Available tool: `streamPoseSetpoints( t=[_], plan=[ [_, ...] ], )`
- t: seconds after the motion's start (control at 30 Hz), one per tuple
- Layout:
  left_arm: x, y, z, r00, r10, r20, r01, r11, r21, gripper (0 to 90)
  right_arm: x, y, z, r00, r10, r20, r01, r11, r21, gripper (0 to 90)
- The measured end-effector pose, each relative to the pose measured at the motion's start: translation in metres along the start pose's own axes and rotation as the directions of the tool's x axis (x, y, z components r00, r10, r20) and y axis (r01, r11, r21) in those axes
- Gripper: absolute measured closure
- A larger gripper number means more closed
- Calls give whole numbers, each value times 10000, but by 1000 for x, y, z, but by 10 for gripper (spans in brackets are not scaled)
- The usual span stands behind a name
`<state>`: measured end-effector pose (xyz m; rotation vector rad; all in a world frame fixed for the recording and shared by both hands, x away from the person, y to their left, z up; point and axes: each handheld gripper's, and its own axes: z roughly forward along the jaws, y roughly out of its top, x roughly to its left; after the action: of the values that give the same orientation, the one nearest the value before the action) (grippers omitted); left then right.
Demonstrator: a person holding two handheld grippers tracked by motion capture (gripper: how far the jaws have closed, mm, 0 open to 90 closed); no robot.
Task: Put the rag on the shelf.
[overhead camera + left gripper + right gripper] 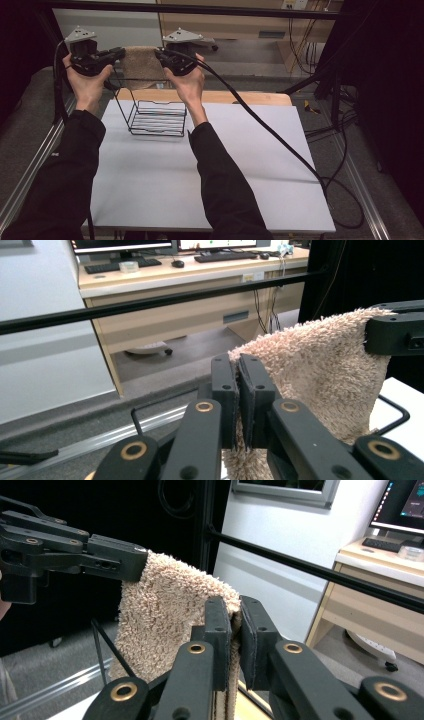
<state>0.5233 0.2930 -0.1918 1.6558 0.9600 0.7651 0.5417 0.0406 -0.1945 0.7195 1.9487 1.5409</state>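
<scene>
Both grippers, left gripper (119, 54) and right gripper (159, 54), clamp the towel (142, 67) corners tight above the wire rack (156, 119); uneven lowering could snag the towel on the wire.

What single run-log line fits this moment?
left tongs: shut on towel | right tongs: shut on towel | towel: stretched above wire rack

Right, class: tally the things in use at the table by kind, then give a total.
Hand-held gripper: 2, left and right
Beige towel: 1
Black wire rack: 1
White table: 1
Total: 5
</scene>
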Motion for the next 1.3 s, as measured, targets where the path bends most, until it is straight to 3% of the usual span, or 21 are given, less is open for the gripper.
streamPoseSetpoints(
  t=[0.33,0.7,1.03,1.3],
  plan=[
    [-4,-10,-5,9996,68,259,-68,10000,-2,859,1,-14,-5,9995,214,-235,-214,9998,8,833],
    [-8,-17,-20,9988,112,484,-103,9998,-192,859,8,-15,-14,9992,151,-366,-152,9999,-33,827],
    [-12,-22,-27,9979,247,605,-243,9997,-75,858,14,-20,-19,9989,130,-443,-126,9999,106,826],
    [-17,-29,-33,9968,452,663,-474,9984,323,853,21,-25,-24,9979,-106,-632,130,9992,386,823]
  ],
)
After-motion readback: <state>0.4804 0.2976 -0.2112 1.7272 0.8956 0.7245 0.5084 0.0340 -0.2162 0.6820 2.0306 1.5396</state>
